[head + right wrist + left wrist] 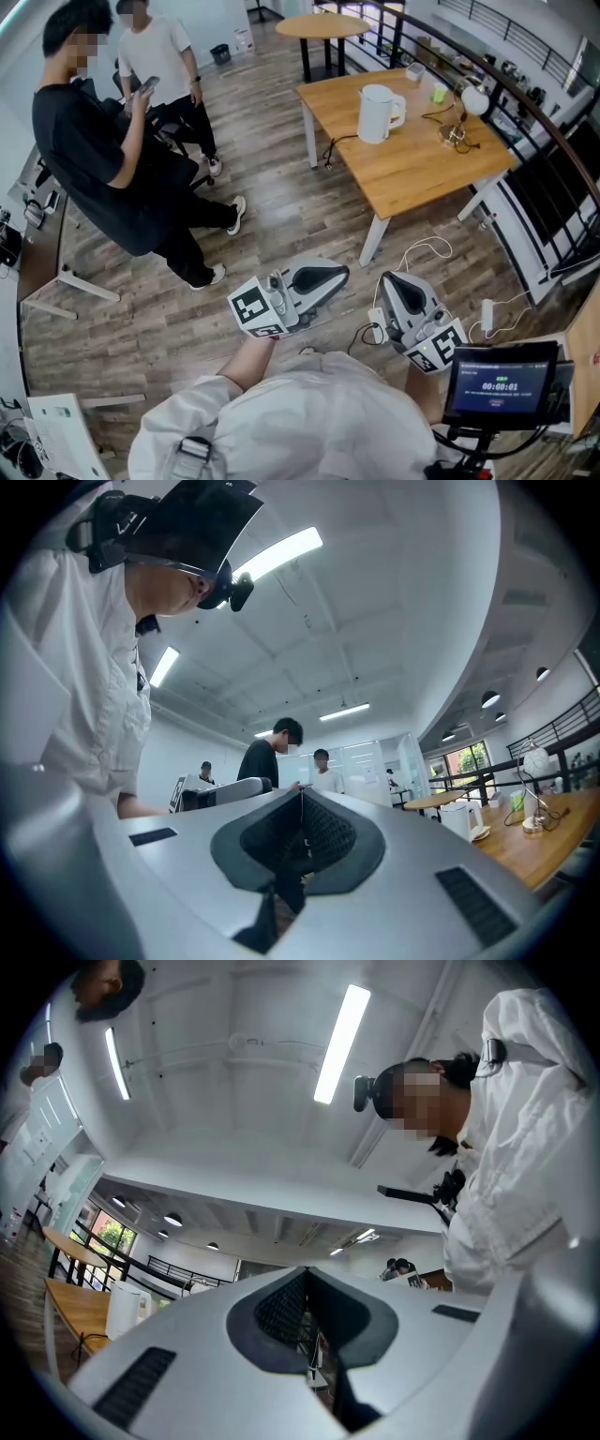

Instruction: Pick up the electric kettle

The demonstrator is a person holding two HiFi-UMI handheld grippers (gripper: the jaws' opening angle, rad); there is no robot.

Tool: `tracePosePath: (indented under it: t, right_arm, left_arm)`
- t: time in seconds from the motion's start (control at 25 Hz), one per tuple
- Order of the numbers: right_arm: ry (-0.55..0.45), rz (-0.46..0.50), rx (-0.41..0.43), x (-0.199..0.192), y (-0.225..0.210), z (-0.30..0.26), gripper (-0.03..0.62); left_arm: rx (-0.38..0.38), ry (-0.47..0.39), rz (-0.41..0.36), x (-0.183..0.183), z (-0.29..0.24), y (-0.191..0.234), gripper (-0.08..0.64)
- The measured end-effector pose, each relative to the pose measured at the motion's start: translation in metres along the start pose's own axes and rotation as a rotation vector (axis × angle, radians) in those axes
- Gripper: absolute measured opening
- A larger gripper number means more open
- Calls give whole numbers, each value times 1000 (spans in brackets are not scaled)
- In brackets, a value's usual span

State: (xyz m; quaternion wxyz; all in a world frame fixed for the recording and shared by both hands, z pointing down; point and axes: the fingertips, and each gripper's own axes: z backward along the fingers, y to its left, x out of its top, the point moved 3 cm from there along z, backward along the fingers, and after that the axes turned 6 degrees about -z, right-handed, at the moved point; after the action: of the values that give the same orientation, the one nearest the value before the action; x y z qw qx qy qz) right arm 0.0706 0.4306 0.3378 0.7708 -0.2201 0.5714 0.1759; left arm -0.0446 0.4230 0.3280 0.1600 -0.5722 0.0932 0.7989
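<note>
Only the head view gives the layout. The kettle (378, 113) stands upright on a wooden worktop (412, 178), well apart from both claws. These sit low over the floor (281, 211), close to the person (309, 422) who holds them. There the left claw (339, 273) and right claw (388, 279) show from above, tips toward the worktop, but the state of their jaws is hard to read. Each claw's own view settles it: the left claw's jaws are clenched together with nothing between them, and so are the right claw's. Those views also look upward and catch ceiling lights (341, 1042), which the head view misses.

In the left gripper view the kettle is a small pale shape at the far left, its lower part cut off by the claw's body. In the right gripper view it shows small at the right, near a lamp (534, 761), and two people (281, 752) stand far behind the jaws. A black cable (333, 147) hangs off the worktop's edge near the kettle; whether it belongs to the kettle I cannot tell.

The kettle is white, tall and slightly tapered, with a loop handle on its right side in the head view. Its lid is too small to make out.
</note>
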Motion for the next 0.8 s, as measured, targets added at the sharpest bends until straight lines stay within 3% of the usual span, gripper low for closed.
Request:
tracePosePath:
  t: [0.48,0.8]
  right_arm:
    - [57,-33,-58,-33,-30,26,9]
    - [53,-31,-56,-28,-38,35,9]
  left_arm:
    - [50,53,8,-36,1,4,8]
    - [54,46,22,-48,-8,4,8]
